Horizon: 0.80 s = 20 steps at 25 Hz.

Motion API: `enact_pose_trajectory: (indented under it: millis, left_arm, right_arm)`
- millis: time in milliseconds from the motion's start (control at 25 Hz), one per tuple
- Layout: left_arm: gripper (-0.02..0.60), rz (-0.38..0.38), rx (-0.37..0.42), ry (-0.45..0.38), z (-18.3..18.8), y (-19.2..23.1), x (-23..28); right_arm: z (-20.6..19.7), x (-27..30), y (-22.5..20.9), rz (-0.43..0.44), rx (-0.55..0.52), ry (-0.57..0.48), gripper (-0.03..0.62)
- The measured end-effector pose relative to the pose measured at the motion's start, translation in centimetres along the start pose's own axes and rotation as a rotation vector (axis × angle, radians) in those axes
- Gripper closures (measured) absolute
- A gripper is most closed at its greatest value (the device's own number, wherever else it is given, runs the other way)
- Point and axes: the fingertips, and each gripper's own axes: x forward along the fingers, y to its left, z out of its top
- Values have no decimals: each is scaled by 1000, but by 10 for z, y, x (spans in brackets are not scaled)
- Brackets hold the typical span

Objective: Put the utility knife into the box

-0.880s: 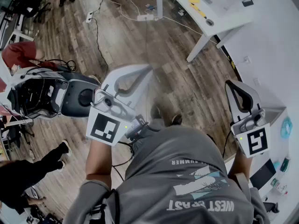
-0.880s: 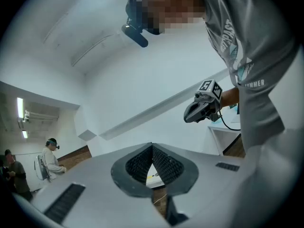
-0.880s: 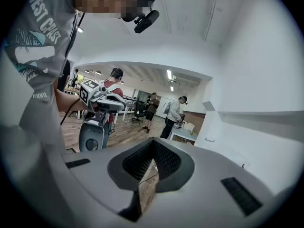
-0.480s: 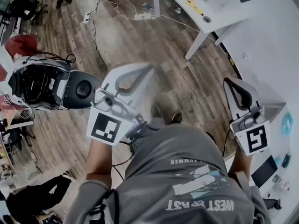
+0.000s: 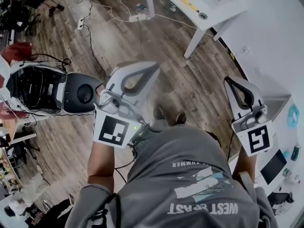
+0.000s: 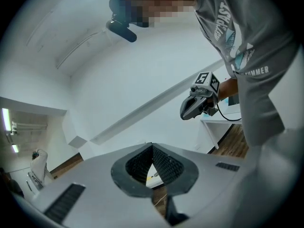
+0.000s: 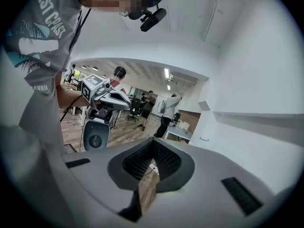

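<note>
Even, bright indoor light; ceiling strip lights [image 7: 165, 73] glow in the right gripper view. Strong fisheye bending, dark vignetted corners, slight softness.

The site was an open-plan office fitted out as a lab workspace. A wood-plank floor [image 5: 156, 51] carried a white table [image 5: 213, 6]. A power strip [image 5: 134, 18] with loose cables [image 5: 90, 37] lay near one table leg. A black-and-white machine [image 5: 47, 91] with exposed wiring stood at the left. Further back, people [image 7: 168, 109] stood among desks under ceiling strip lights [image 7: 166, 73].
</note>
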Motion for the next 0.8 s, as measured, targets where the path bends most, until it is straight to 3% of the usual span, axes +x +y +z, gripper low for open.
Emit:
enact_pose_trajectory:
  millis: [520, 800]
  left_arm:
    - [574, -68, 14, -82, -24, 20, 12]
    - [574, -116, 28, -75, -21, 14, 32]
  right_arm:
    - [7, 42, 0, -73, -111, 57, 586]
    - [0, 39, -10, -80, -107, 71, 586]
